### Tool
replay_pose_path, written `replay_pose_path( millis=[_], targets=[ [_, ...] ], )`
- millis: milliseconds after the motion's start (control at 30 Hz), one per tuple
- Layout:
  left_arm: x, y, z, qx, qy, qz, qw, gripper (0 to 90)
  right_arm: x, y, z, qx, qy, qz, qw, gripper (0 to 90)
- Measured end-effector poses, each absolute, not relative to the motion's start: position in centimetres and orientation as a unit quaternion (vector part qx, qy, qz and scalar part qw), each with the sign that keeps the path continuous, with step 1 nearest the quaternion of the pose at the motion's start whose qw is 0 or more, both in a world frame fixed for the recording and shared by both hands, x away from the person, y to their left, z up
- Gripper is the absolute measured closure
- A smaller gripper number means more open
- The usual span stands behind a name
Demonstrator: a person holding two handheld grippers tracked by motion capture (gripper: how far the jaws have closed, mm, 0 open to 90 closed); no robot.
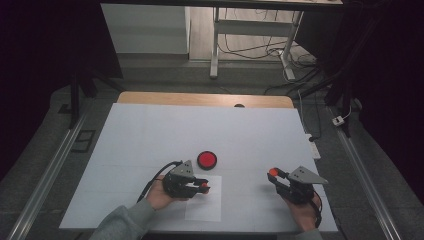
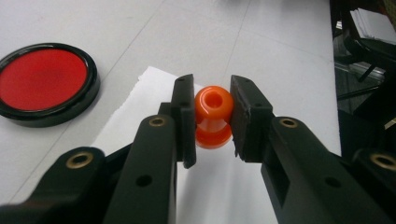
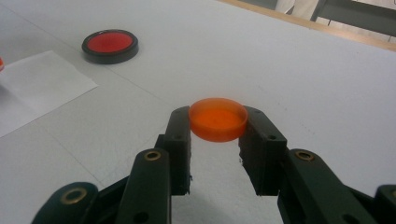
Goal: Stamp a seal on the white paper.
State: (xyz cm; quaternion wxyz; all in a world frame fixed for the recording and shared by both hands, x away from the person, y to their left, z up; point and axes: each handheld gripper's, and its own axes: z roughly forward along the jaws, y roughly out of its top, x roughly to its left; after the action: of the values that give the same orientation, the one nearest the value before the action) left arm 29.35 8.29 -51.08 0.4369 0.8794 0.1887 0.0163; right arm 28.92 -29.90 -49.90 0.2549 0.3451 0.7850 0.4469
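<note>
An orange stamp (image 2: 213, 116) is clamped between the jaws of the left gripper (image 2: 212, 119), its hollow top end turned toward the camera. It is held over a white paper sheet (image 2: 140, 100) that lies on the white table (image 1: 150, 135). In the high view the left gripper (image 1: 202, 188) is seen above the sheet's upper left part. A red ink pad (image 1: 206, 159) in a black rim sits just beyond the sheet. An orange cap (image 3: 217, 118), open side up, is gripped by the right gripper (image 3: 218, 126), held well apart to the right, above the bare table
</note>
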Motion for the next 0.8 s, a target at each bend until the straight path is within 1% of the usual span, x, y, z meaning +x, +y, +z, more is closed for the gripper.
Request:
replay_pose_path(
  millis=[800],
  targets=[
    [29.2, 7.6, -52.5, 0.888, 0.189, 0.034, 0.418, 71.9, 28.9, -29.9, -49.9, 0.344, 0.785, 0.447, 0.255, 64.6]
  ],
)
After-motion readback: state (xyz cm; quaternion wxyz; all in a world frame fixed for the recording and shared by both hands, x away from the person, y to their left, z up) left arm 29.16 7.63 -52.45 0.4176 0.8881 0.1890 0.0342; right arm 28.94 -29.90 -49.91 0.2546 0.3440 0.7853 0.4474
